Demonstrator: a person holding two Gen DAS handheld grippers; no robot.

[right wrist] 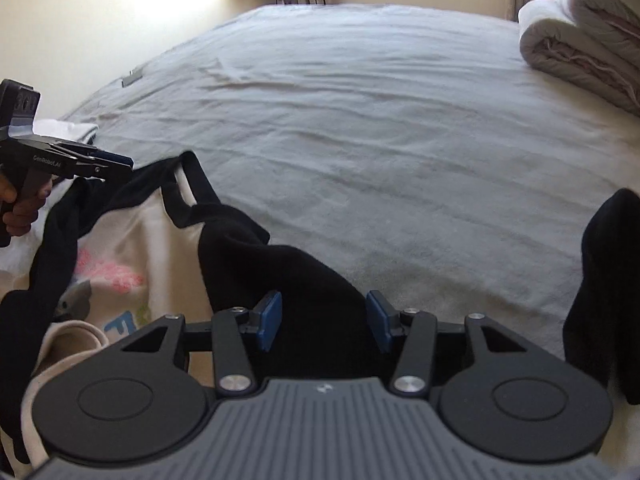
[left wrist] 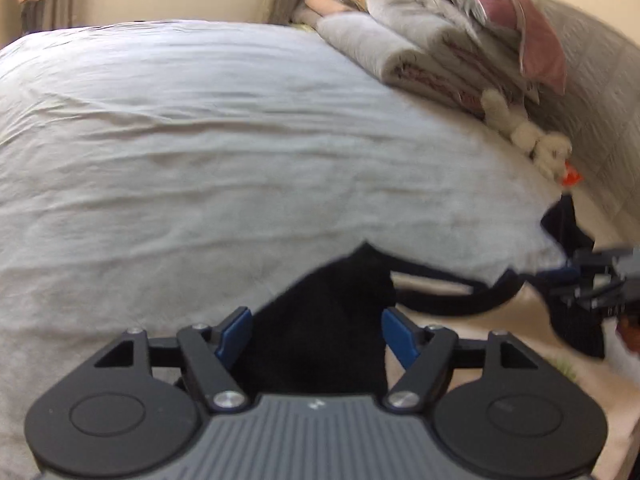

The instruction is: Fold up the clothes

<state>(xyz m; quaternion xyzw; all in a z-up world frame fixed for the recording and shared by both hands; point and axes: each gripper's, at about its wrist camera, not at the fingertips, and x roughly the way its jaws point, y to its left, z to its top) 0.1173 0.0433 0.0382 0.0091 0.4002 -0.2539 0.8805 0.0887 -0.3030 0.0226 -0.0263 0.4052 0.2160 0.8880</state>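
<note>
Grey bedsheet (right wrist: 360,128) spreads wide, rolled quilts (right wrist: 580,40) up at two o'clock. Left gripper (left wrist: 316,334) hangs with blue pads apart, black garment (left wrist: 332,320) lying between them, not pinched. Right gripper (right wrist: 324,320) stands apart too, over black cloth at six o'clock. White printed top (right wrist: 132,264) lies at eight o'clock beneath black straps, a plush toy (left wrist: 536,144) by the quilts
</note>
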